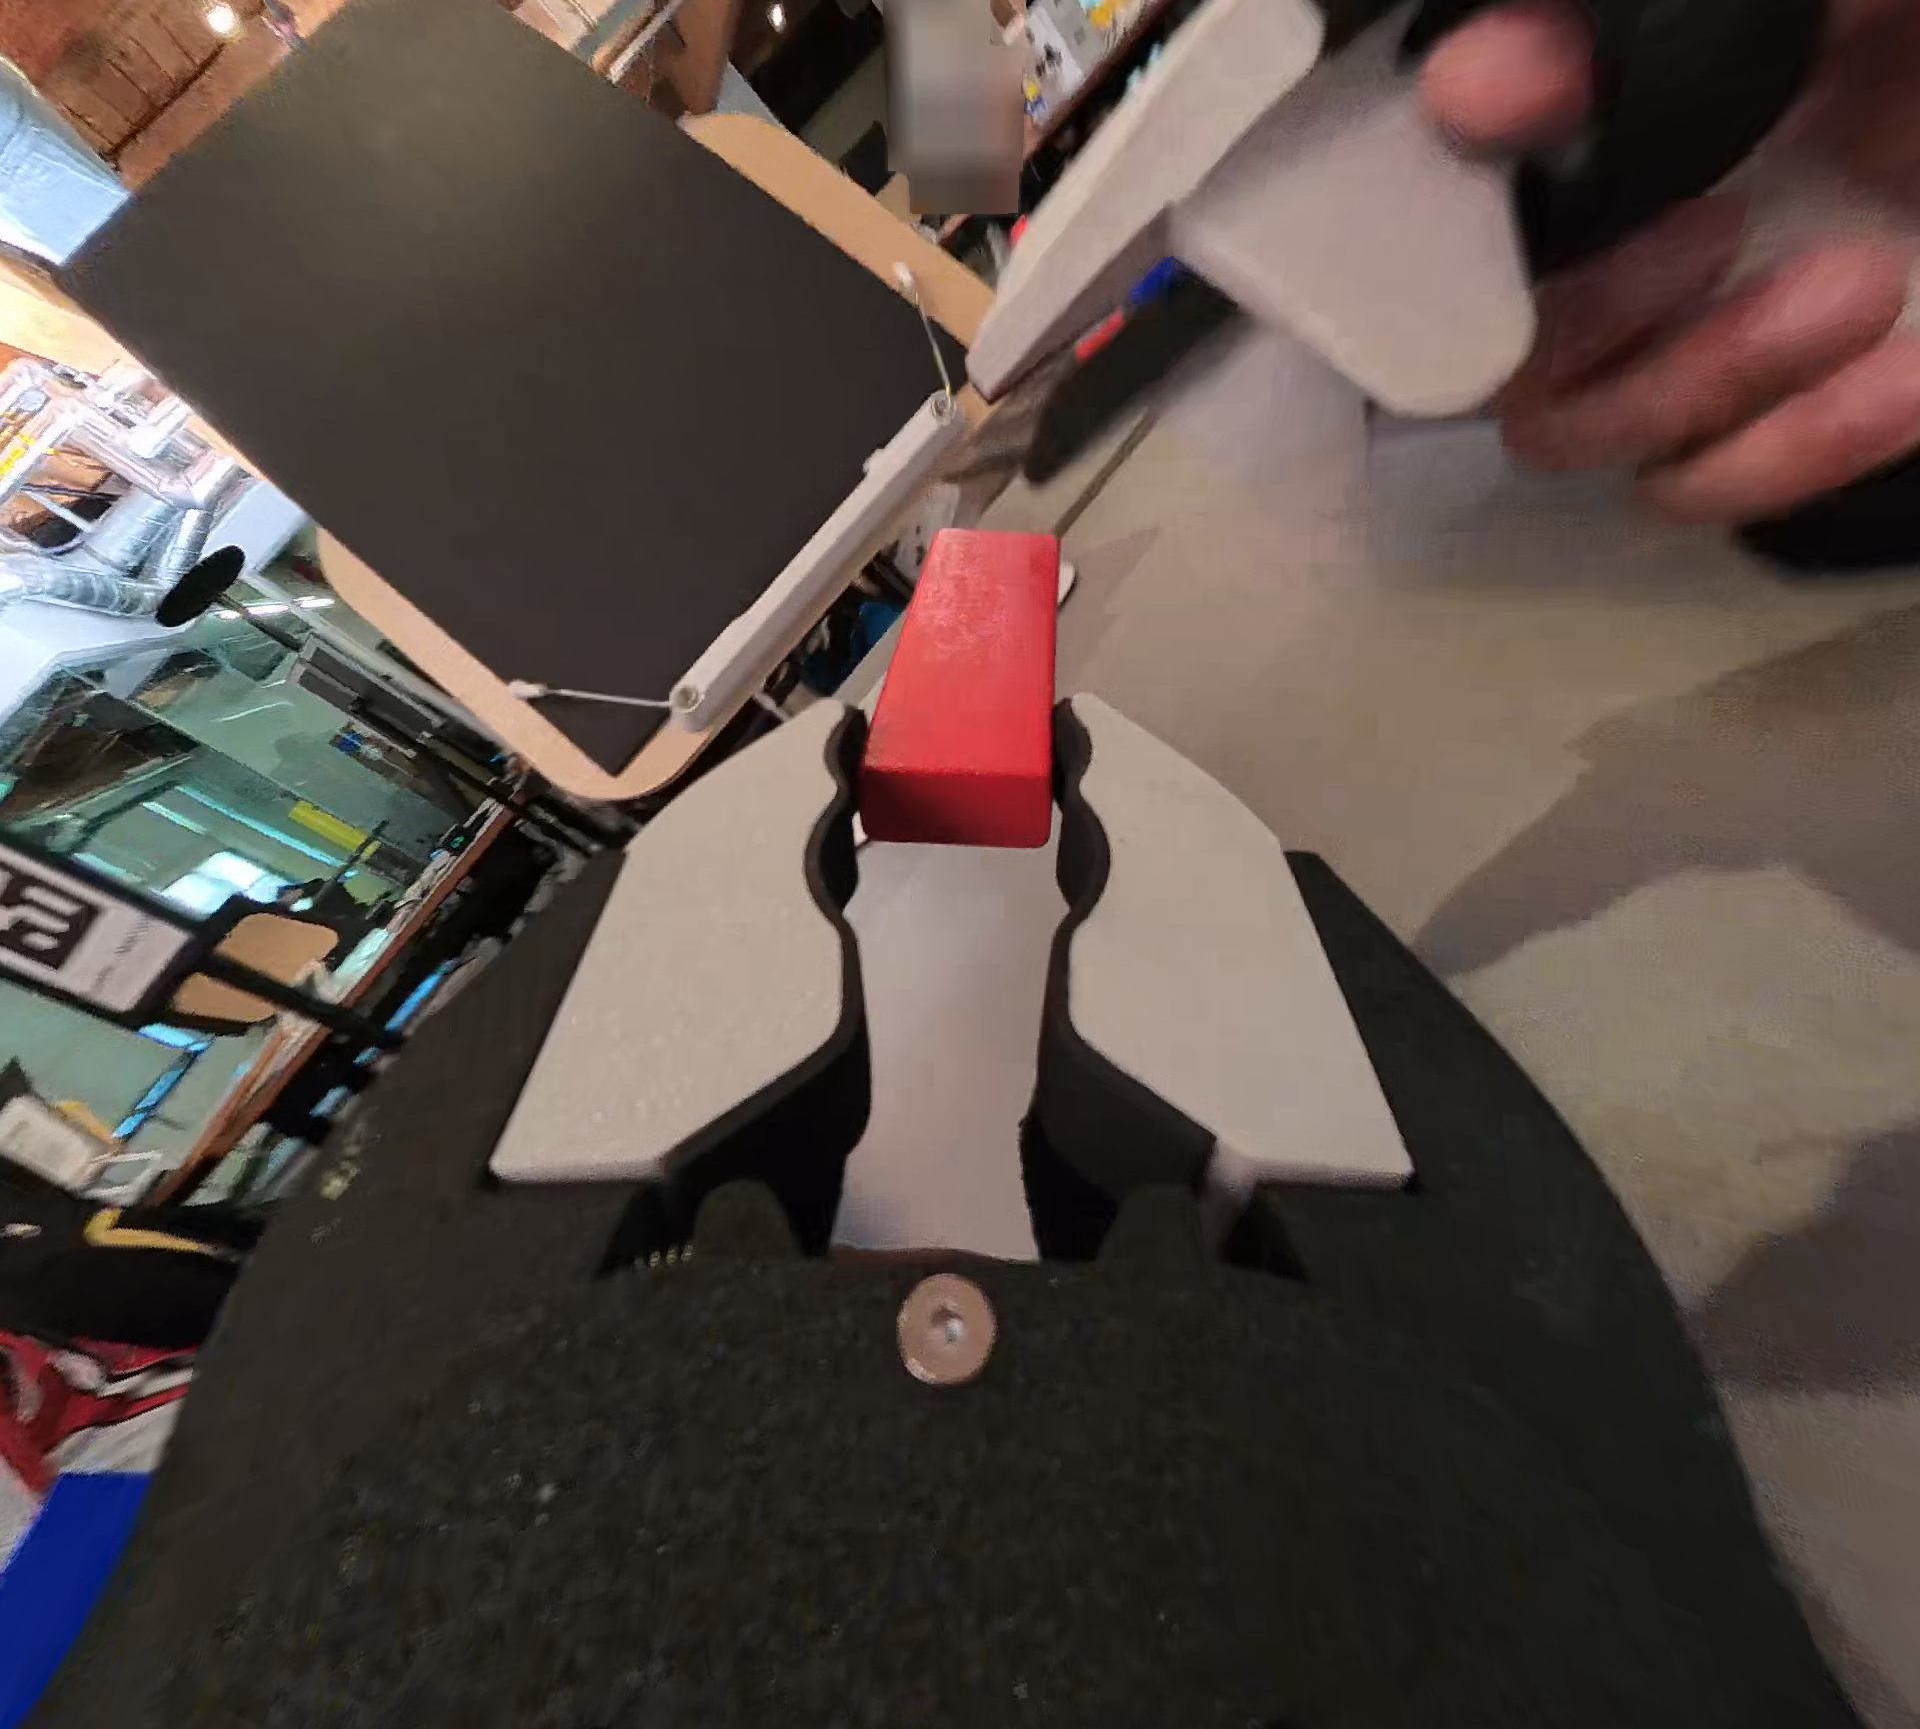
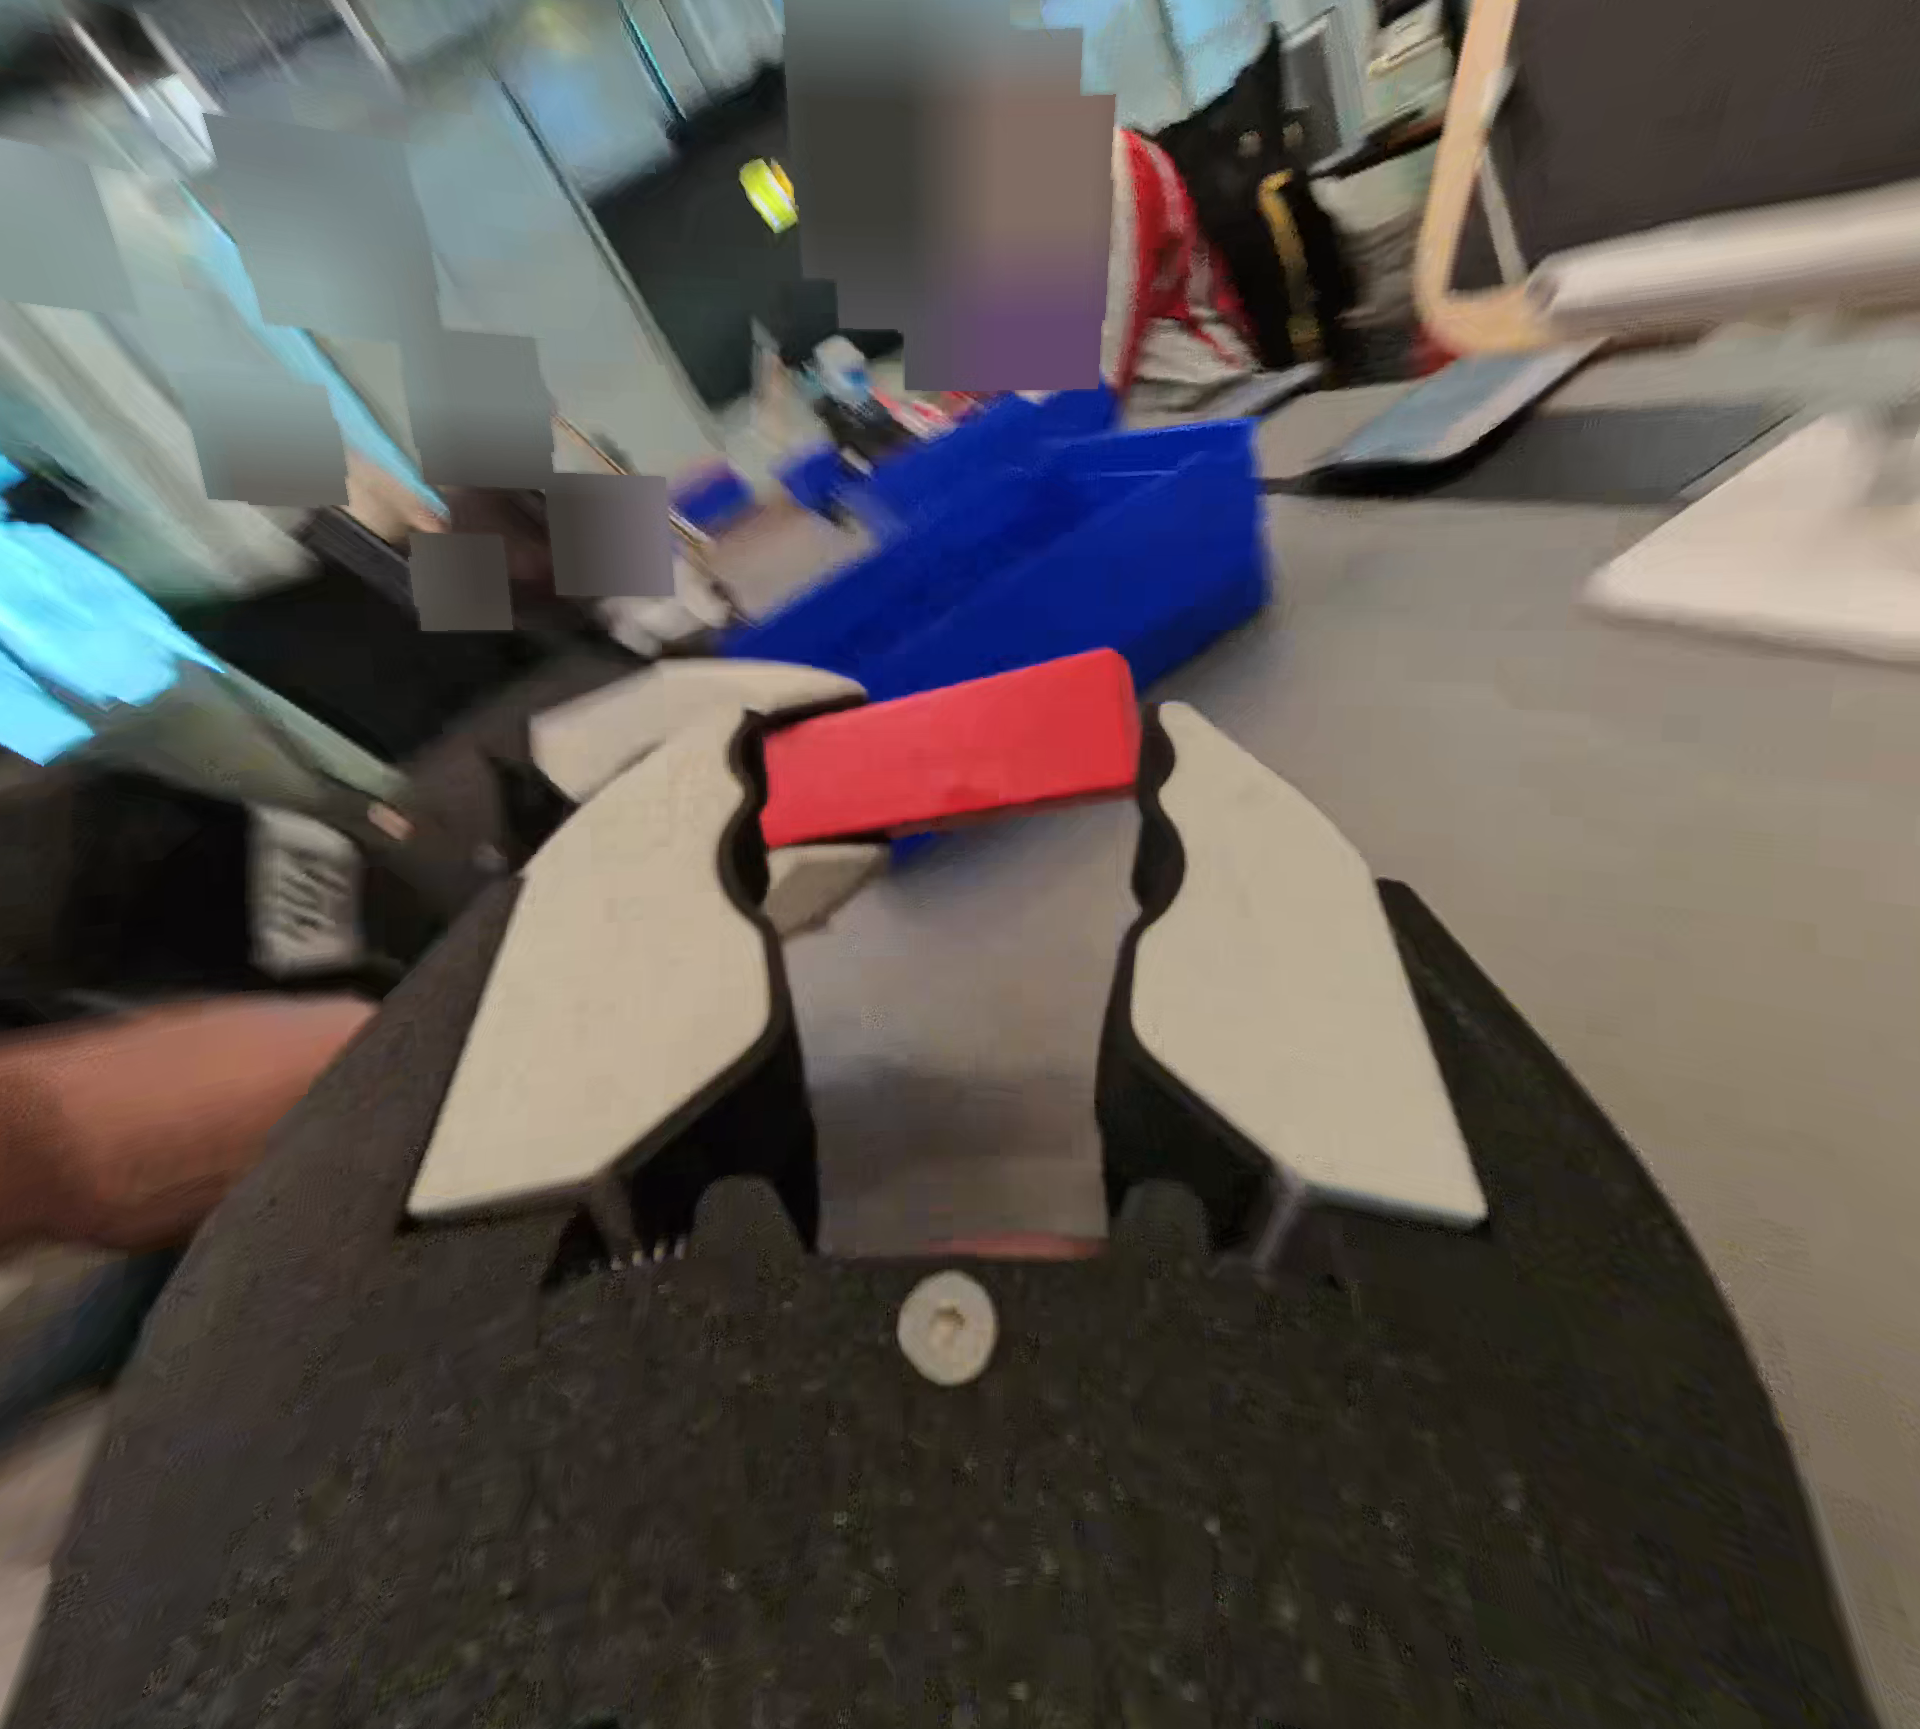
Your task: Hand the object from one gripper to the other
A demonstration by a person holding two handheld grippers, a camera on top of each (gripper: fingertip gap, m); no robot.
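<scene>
A red rectangular block (image 1: pixel 966 682) is held in the air between the tips of my left gripper (image 1: pixel 961 718), which is shut on its near end. The right gripper's grey fingers (image 1: pixel 1132 162) show blurred at the upper right, held by a hand (image 1: pixel 1714 370), apart from the block's far end. In the right wrist view the block (image 2: pixel 935 754) lies crosswise in front of my right gripper (image 2: pixel 951 739), which is open with a wide gap. The left gripper's fingers (image 2: pixel 644 713) clamp the block's left end there. Whether the right fingertips touch the block I cannot tell.
A grey table (image 2: pixel 1558 848) lies below. Blue bins (image 2: pixel 1039 557) stand behind the block. A white stand (image 2: pixel 1766 557) and a black panel with a wooden rim (image 1: pixel 499 308) are at the table's far side. Persons sit in the background.
</scene>
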